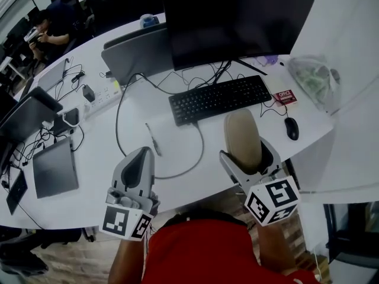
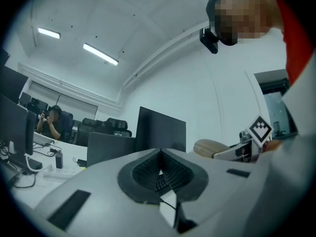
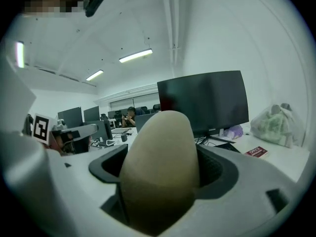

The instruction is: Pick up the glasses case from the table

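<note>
The beige oval glasses case [image 1: 242, 139] is held up off the white table [image 1: 177, 152], clamped between the jaws of my right gripper [image 1: 246, 152]. In the right gripper view the glasses case [image 3: 160, 169] fills the middle, sticking out past the dark pads on both sides. My left gripper [image 1: 137, 169] hangs near the table's front edge, jaws closed together with nothing between them. In the left gripper view the left gripper [image 2: 162, 174] shows its ribbed pads meeting, and the glasses case [image 2: 213, 147] appears at right.
A black keyboard [image 1: 220, 97], a mouse [image 1: 292, 128], a large monitor [image 1: 237, 16] and a red box [image 1: 285, 96] lie beyond. A pen [image 1: 153, 139], cables, a power strip [image 1: 100, 96] and tablets [image 1: 55, 167] sit left. A person [image 1: 50, 31] sits far back.
</note>
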`<action>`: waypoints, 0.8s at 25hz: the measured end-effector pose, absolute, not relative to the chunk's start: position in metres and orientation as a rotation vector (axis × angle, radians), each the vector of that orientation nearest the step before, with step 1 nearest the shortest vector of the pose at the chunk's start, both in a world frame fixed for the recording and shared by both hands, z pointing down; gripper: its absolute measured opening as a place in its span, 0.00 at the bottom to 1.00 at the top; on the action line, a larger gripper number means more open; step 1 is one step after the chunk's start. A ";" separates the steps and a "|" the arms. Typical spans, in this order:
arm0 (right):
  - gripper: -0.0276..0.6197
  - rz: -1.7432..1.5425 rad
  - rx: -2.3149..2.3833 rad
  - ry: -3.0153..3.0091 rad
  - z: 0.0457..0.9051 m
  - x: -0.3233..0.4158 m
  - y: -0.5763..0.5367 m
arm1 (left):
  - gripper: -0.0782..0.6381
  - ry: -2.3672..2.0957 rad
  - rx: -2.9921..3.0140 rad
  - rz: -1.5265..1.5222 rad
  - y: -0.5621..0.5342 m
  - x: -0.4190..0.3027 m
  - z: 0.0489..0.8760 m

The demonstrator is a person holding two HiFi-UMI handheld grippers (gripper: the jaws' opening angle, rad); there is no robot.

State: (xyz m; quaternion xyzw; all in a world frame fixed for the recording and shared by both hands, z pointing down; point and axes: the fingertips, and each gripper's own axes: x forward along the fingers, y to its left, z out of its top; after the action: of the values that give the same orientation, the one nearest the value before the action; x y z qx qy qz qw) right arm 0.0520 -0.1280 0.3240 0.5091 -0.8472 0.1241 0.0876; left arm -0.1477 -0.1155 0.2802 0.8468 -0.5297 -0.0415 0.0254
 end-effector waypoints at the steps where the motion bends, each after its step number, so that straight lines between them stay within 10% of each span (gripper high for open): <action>1: 0.67 0.357 1.520 -2.536 0.316 0.052 -0.125 | 0.12 -1.637 2.625 -0.132 -0.115 -0.147 0.278; 20: 0.67 0.281 1.549 -2.600 0.282 0.054 -0.117 | 0.12 -1.641 2.653 -0.143 -0.115 -0.146 0.265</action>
State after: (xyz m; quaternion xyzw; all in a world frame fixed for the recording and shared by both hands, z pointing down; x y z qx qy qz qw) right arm 0.0538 -0.1175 0.2817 0.5091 -0.8542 0.0923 0.0511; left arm -0.1459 -0.1154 0.2648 0.8496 -0.5254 -0.0458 0.0096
